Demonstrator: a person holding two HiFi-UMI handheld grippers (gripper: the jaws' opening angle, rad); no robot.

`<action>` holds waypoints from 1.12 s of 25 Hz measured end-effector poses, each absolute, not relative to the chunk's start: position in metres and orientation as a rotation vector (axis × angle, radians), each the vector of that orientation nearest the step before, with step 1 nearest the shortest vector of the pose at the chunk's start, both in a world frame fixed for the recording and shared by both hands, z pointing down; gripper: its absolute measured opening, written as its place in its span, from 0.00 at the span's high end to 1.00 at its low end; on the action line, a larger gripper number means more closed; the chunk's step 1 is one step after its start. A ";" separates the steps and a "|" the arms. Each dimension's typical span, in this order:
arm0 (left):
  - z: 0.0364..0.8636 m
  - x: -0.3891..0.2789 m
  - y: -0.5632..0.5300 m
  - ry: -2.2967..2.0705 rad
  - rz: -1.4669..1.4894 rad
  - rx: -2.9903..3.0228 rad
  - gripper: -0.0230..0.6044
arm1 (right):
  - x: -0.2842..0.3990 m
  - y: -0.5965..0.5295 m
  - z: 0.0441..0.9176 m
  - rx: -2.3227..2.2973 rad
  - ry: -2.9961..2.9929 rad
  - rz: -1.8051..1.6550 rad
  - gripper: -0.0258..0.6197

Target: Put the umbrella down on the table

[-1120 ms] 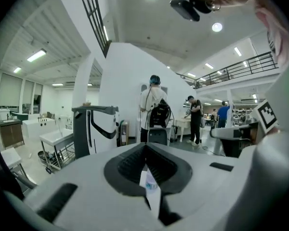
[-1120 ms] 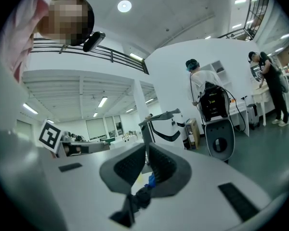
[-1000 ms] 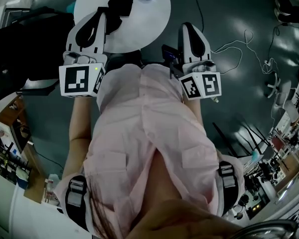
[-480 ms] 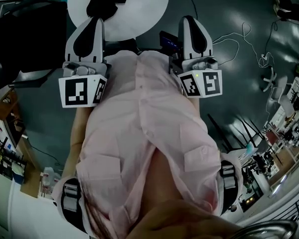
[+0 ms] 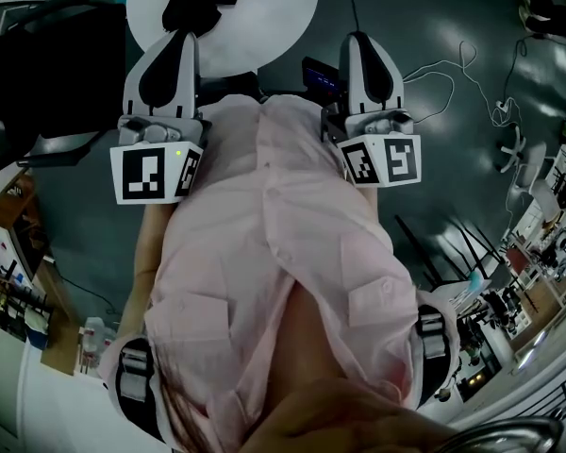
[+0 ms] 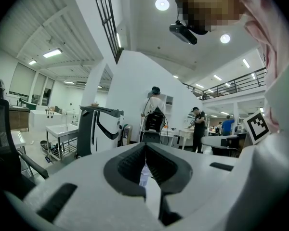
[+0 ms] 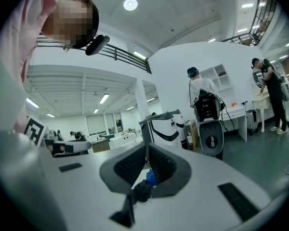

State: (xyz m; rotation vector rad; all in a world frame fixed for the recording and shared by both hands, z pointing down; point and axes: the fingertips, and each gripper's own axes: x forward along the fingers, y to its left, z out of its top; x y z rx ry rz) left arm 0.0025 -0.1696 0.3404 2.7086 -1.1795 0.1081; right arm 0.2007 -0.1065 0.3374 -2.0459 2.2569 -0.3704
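A pink shirt [image 5: 274, 253] filled most of the head view and hid the person's arms and the dark floor [image 5: 434, 149] directly below. Beyond it stood a round white table [image 5: 288, 17], its far side cut off by the top edge. The left gripper [image 5: 173, 38] and right gripper [image 5: 357, 36] pointed toward it side by side. Each had its jaws pressed together with nothing gripped. The umbrella [image 5: 200, 3], a black folded shape, lay on the table just ahead of the left gripper, its far end cropped. Whether it touched the tips could not be told. In the right gripper view, a dark lump [image 7: 142, 190] and a blue scrap [image 7: 150, 178] showed below the closed jaws, too blurred to name.
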 end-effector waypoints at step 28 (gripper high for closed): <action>0.346 0.000 -0.165 -1.216 0.106 2.681 0.93 | 0.195 -0.104 0.340 -2.019 2.307 -0.345 0.90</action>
